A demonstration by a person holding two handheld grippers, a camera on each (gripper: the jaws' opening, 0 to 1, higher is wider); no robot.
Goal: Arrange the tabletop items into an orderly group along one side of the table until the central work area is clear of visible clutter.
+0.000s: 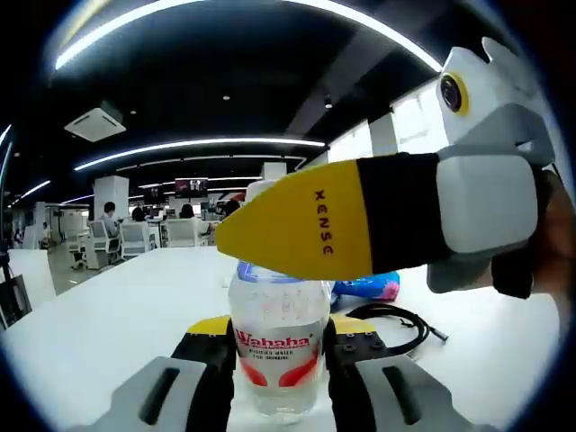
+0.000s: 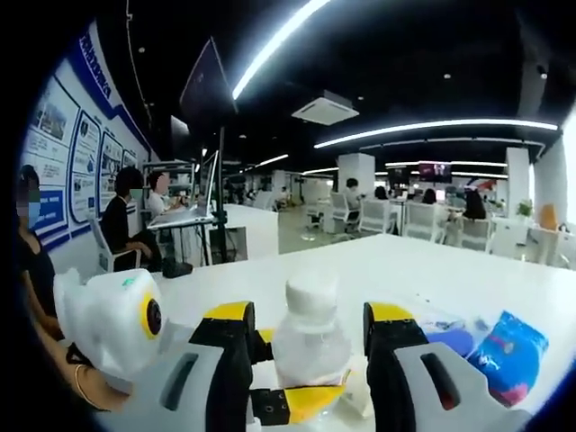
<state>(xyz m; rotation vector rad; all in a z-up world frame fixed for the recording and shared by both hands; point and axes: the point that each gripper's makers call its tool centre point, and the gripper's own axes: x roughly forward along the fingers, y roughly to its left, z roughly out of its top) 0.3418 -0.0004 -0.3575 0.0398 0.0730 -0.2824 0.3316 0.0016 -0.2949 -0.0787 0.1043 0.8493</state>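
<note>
White table [image 1: 108, 315], open office behind. Water bottle [image 1: 279, 346] upright, clamped in left gripper [image 1: 279, 355]; right gripper [image 2: 310, 355] straddles its cap, contact unclear. Black cable [image 1: 400, 319] and blue packet [image 2: 508, 355] just beyond.

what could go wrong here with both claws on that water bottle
1. Both claws meet at one water bottle: the left claw flanks its labelled body, the right claw its capped neck. Uneven pulls might tip or twist it.
2. The black cable and blue packet lie close behind the bottle on the white table; sliding it that way may drag them.
</note>
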